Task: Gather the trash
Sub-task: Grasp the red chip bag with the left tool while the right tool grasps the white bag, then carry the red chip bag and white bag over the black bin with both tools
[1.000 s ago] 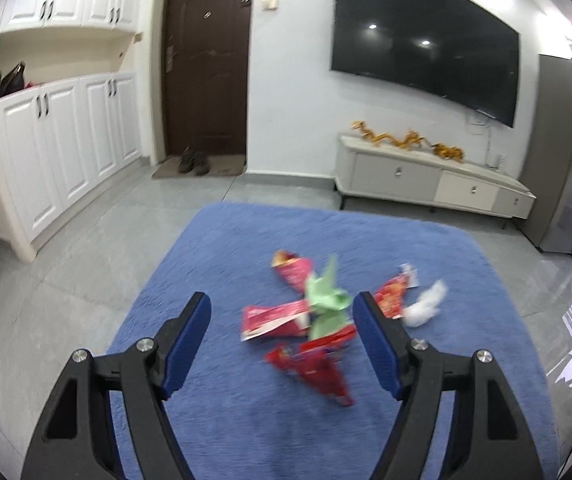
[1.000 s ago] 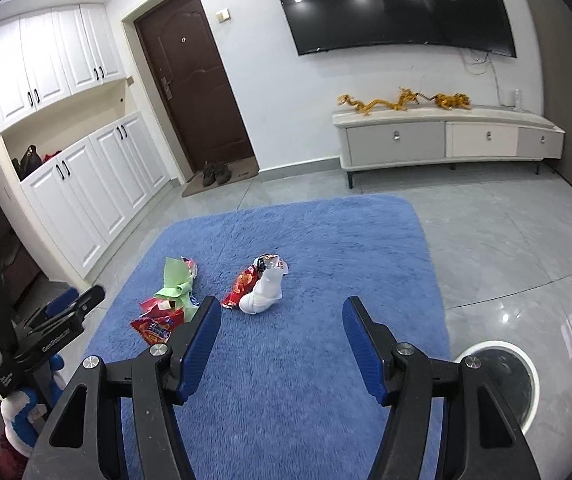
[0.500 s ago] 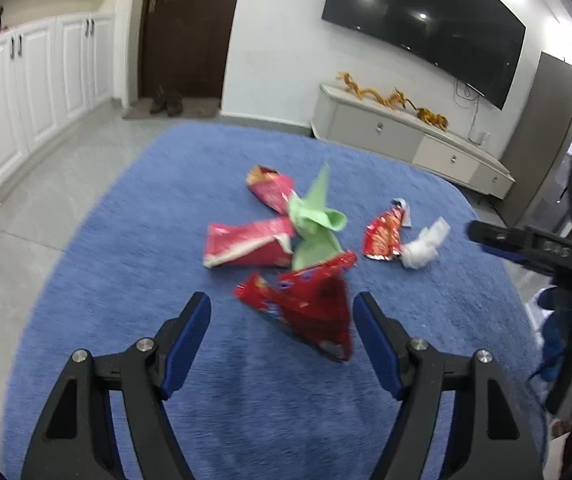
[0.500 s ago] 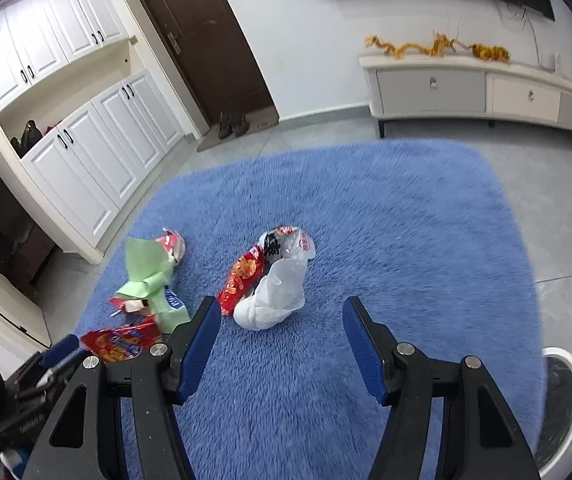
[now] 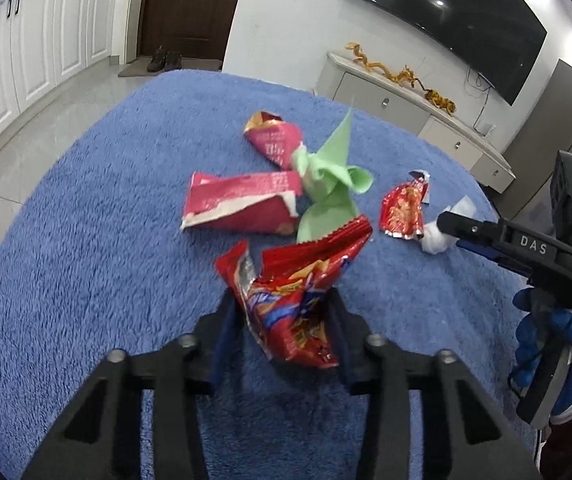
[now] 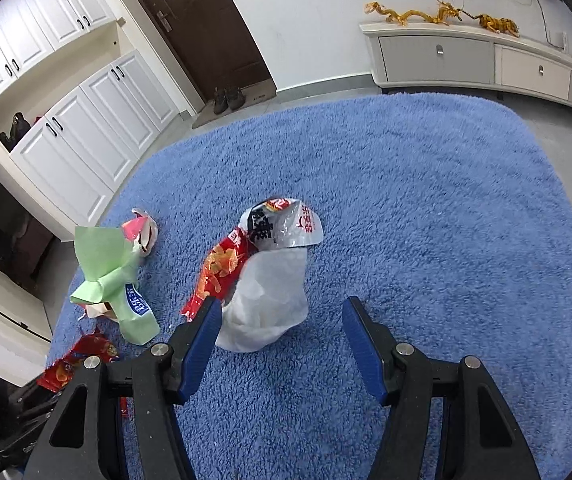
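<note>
Left wrist view: the left gripper (image 5: 286, 316) has its jaws pinched on the red snack bag (image 5: 291, 300) to lift it off the blue rug (image 5: 86, 260). The right gripper (image 6: 282, 320) hovers with jaws wide over the white wrapper (image 6: 270, 300), seemingly lining up its grab.

blue shaggy rug (image 6: 405, 200), red wrappers (image 5: 242, 204), green paper (image 5: 329, 184), white bag (image 6: 270, 300)

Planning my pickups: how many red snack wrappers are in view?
2: a red chip bag clamped in the left gripper, and a small red wrapper beside the white bag.
</note>
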A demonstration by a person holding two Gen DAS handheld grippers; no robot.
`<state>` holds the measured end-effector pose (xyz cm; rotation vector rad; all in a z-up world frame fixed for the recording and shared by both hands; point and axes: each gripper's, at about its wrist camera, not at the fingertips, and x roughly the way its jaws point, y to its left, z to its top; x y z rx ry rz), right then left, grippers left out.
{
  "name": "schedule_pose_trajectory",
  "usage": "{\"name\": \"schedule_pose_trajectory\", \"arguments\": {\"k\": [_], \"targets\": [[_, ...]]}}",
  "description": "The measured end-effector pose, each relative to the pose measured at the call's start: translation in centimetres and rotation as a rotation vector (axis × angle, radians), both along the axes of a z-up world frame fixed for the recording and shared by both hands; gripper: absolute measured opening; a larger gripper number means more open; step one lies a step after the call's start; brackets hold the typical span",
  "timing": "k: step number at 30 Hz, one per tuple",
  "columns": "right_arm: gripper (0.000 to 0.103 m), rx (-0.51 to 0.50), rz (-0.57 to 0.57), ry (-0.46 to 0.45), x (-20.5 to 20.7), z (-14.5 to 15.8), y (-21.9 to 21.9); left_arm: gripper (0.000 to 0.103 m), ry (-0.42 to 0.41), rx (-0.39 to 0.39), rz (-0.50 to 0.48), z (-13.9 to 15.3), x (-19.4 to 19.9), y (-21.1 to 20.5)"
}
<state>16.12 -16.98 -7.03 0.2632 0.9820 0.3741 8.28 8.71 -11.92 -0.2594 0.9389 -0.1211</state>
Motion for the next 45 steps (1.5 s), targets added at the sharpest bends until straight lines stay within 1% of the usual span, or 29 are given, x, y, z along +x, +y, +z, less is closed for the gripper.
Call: {"name": "schedule_pose_trajectory", "arguments": {"k": [1,2,3,5,8,13,18,22,26,31,34,37,40,45], "targets": [[0.045,0.01,0.007,0.0,-0.1,0.0,-0.1,0.035,-0.001,-0.008,-0.002,0.0,-0.2,0.2],[0.035,0.022,0.014,-0.004,-0.2,0.1,-0.2,0.03,0.001,-0.018,-0.005,0.1,-0.4,0.2],[0.031,0.031,0.024,-0.012,-0.4,0.3,-0.2,0.028,0.001,-0.03,-0.009,0.1,-0.6,0.3],[0.02,0.027,0.042,-0.025,-1.0,0.6,0.0,0.025,-0.011,-0.027,-0.014,0.5,-1.2,0.3],[0.014,0.018,0.066,-0.043,-2.3,1.1,0.2,0.025,-0.037,-0.018,-0.028,1.4,-2.4,0.2],[0.011,0.031,0.077,-0.074,-5.5,2.4,-0.1,0.024,-0.083,-0.008,-0.032,3.2,-4.5,0.6],[0.011,0.049,0.072,-0.119,-8.8,4.5,-0.6,0.024,-0.126,0.0,-0.034,5.0,-6.8,0.7],[0.011,0.059,0.067,-0.172,-12.2,6.4,-1.7,0.024,-0.166,0.011,-0.045,6.6,-8.2,0.8],[0.011,0.058,0.046,-0.214,-15.4,7.8,-3.5,0.024,-0.206,0.025,-0.05,8.3,-9.3,0.7],[0.011,0.072,-0.02,-0.261,-18.8,9.3,-7.0,0.024,-0.227,0.038,-0.061,9.6,-10.2,-0.2],[0.011,0.085,-0.08,-0.292,-20.5,9.9,-9.7,0.024,-0.236,0.052,-0.093,10.5,-10.5,-1.8],[0.011,0.091,-0.141,-0.315,-21.8,10.0,-12.4,0.024,-0.248,0.058,-0.148,11.5,-10.5,-4.2],[0.011,0.094,-0.202,-0.329,-23.0,9.8,-15.0,0.024,-0.259,0.042,-0.243,13.0,-10.1,-7.8],[0.011,0.094,-0.331,-0.343,-25.2,9.1,-20.0,0.024,-0.243,-0.004,-0.402,14.4,-8.5,-14.8]]}}
